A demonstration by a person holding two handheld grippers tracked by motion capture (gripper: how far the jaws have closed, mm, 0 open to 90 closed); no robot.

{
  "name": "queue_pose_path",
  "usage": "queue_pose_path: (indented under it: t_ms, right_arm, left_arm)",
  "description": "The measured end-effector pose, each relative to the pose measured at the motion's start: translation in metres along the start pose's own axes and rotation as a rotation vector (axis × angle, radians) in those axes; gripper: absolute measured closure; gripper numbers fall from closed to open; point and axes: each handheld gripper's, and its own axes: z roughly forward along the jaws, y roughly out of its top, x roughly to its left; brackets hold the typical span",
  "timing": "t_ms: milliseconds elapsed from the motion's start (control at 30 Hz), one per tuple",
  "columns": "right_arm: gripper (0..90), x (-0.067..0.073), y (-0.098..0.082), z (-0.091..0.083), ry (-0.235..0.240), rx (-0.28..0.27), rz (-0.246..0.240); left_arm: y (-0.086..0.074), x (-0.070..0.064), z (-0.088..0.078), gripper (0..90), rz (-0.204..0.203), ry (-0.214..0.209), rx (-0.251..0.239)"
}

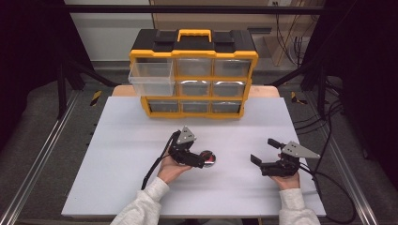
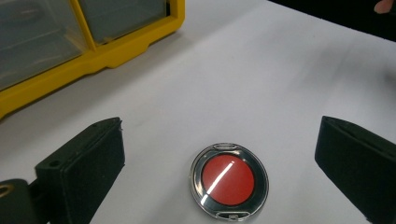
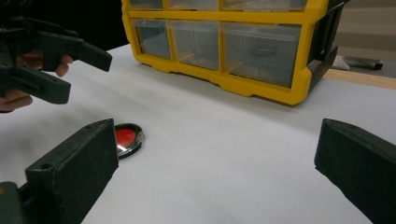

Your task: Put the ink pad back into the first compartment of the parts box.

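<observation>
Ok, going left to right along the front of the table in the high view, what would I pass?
Left tongs → round red compact, lying flat on the white table right by those tongs → a bare stretch of table → right tongs, held open.

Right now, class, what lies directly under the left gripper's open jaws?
A round red compact lies flat on the white table, between the left gripper jaws, untouched. Its underside is hidden.
</observation>
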Motion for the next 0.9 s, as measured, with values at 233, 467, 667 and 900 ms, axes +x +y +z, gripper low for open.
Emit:
queue_pose_path:
  t_ms: [233,467,667,900]
  right_arm:
    - [0.3,0.0,0.0,0.0,0.001,0.001,-0.002]
    - [0.2,0.0,0.0,0.0,0.001,0.002,-0.001]
    - [0.2,0.0,0.0,0.0,0.001,0.001,-0.002]
    - [0.2,0.0,0.0,0.0,0.0,0.002,-0.001]
  left_arm:
    - [-0.003,-0.003,0.013,1.2,-0.001,-0.01,0.048]
    - [-0.008,-0.004,0.027,1.2,-0.007,-0.02,0.101]
    - [-0.012,-0.007,0.037,1.6,-0.002,-0.017,0.146]
    - [-0.015,-0.009,0.044,5.2,-0.002,-0.02,0.187]
